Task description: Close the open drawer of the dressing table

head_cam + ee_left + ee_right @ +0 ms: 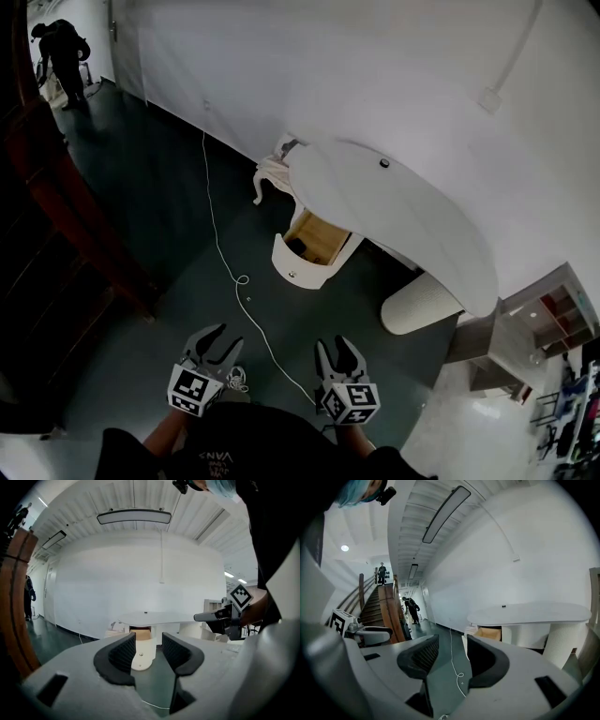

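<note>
only the right gripper view showed a person (pixel 382 573) atop stairs (pixel 372 609). the drawer (pixel 309 246) hung open under the bench (pixel 403 197), wood-lined, well ahead of left claw (pixel 225 336) and right claw (pixel 332 345), both parted, empty.

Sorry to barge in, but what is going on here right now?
A person holds a claw in each hand. The left claw and right claw are both open and empty, well short of the white dressing table. Its drawer stands pulled out, untouched. A white cable trails across the dark floor between them.
</note>
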Demonstrator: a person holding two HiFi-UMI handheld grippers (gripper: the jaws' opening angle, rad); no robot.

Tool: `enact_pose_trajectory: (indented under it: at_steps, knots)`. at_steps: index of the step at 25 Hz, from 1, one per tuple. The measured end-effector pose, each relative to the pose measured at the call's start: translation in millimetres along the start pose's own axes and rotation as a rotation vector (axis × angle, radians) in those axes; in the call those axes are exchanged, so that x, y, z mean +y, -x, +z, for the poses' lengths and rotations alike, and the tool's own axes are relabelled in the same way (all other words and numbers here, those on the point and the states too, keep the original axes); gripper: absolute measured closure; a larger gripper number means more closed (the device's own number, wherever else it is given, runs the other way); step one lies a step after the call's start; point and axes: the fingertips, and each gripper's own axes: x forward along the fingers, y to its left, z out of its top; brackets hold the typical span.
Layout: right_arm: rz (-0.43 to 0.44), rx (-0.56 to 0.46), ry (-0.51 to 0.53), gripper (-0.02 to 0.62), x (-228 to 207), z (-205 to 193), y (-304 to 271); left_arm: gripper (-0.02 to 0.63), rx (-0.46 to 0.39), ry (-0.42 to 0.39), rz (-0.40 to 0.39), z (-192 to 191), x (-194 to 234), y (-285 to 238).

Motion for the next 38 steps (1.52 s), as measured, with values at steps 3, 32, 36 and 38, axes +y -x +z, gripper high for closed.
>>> enact_pose_trajectory:
  at_steps: [3, 32, 36, 38]
  knots:
    - [-0.039, 0.002, -0.014, 0.420, 0, 6, -26, 0.437, 0.015, 0.002, -0.038, 0, 27, -22]
    - [0.000, 0.051, 0.015, 0.420, -113, 55, -185, 0.433, 0.085, 0.033, -0.054, -30, 87, -229]
    - [0.022, 0.091, 0.024, 0.420, -125, 51, -204, 0.431, 0.113, 0.045, -0.044, -48, 90, -254]
    - [0.033, 0.105, 0.028, 0.420, -130, 47, -213, 0.431, 0.125, 0.049, -0.038, -59, 92, -264]
